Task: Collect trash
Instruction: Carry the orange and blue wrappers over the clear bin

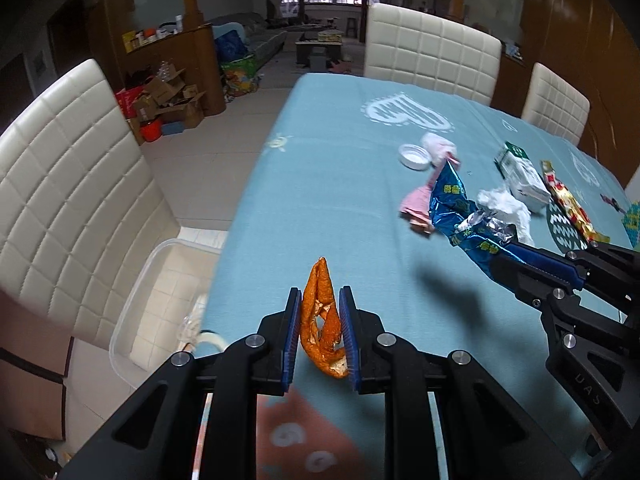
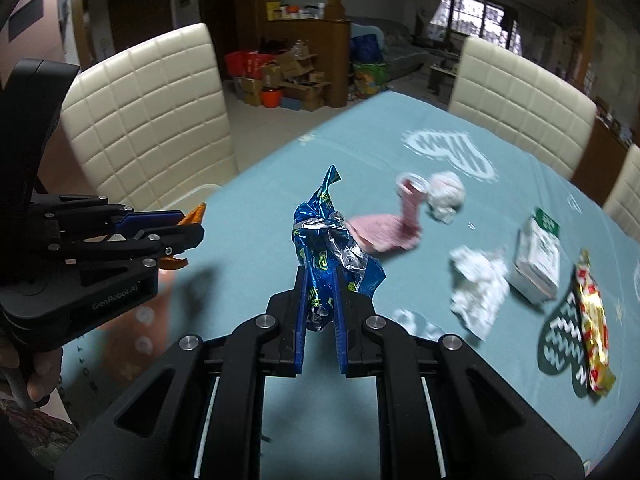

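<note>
My left gripper (image 1: 320,296) is shut on an orange peel (image 1: 322,320), held above the blue tablecloth (image 1: 320,152). My right gripper (image 2: 320,276) is shut on a crumpled blue foil wrapper (image 2: 324,236), also lifted off the cloth. In the left wrist view the right gripper (image 1: 504,252) comes in from the right with the blue wrapper (image 1: 452,204) sticking out. In the right wrist view the left gripper (image 2: 192,232) shows at the left with the orange peel (image 2: 194,214) in it. A clear plastic bin (image 1: 160,300) sits on a chair seat beside the table's left edge.
Still on the cloth lie a pink paper (image 2: 384,232), a white lid (image 1: 416,156), crumpled tissues (image 2: 476,284), a green-white carton (image 2: 538,256) and a red-gold wrapper (image 2: 594,332). White padded chairs (image 1: 68,192) surround the table. Boxes (image 1: 168,96) clutter the floor beyond.
</note>
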A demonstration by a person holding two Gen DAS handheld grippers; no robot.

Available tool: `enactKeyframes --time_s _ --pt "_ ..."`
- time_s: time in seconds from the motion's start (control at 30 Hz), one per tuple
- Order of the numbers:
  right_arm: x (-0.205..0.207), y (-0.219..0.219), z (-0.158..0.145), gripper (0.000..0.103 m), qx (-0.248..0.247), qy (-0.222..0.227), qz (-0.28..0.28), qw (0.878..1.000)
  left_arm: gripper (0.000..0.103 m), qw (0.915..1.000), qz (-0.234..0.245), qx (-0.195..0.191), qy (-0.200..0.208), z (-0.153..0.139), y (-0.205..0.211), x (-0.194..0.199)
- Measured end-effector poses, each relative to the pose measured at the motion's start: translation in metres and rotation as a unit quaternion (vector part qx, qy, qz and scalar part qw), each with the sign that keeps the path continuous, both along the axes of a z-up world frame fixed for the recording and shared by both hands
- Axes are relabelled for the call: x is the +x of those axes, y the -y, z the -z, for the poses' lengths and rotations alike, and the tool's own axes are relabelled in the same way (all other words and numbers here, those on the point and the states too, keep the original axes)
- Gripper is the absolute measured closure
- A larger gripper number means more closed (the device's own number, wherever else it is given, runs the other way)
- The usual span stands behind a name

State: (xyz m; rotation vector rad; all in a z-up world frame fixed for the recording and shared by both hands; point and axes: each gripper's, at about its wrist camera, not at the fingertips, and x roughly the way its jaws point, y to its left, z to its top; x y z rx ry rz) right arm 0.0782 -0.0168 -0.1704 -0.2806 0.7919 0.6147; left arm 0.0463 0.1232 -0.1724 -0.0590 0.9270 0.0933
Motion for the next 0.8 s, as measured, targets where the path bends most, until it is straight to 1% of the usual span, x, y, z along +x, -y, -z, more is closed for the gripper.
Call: enactKeyframes --time_s 0.2,0.37,0.63,0.8 --pt "-0.002 -0.051 -0.011 0.089 0.0 0.01 -0.043 0.999 0.083 0.9995 -0.028 -0.002 0.01 -0.004 -0.037 -0.005" --pt "-0.006 -0.088 -0.017 0.089 0.001 0.017 -0.075 0.997 0.083 0.9985 -0.051 0.008 0.019 -0.007 -0.066 -0.013" --pt "-0.008 -0.131 -0.022 0.089 0.004 0.021 -0.119 0.993 0.083 0.9949 -0.096 0.022 0.025 -0.01 -0.113 -0.023" --pt "-0.006 -0.147 -0.024 0.089 0.008 0.02 -0.135 0.991 0.083 0.9928 -0.114 0.027 0.025 -0.009 -0.131 -0.025"
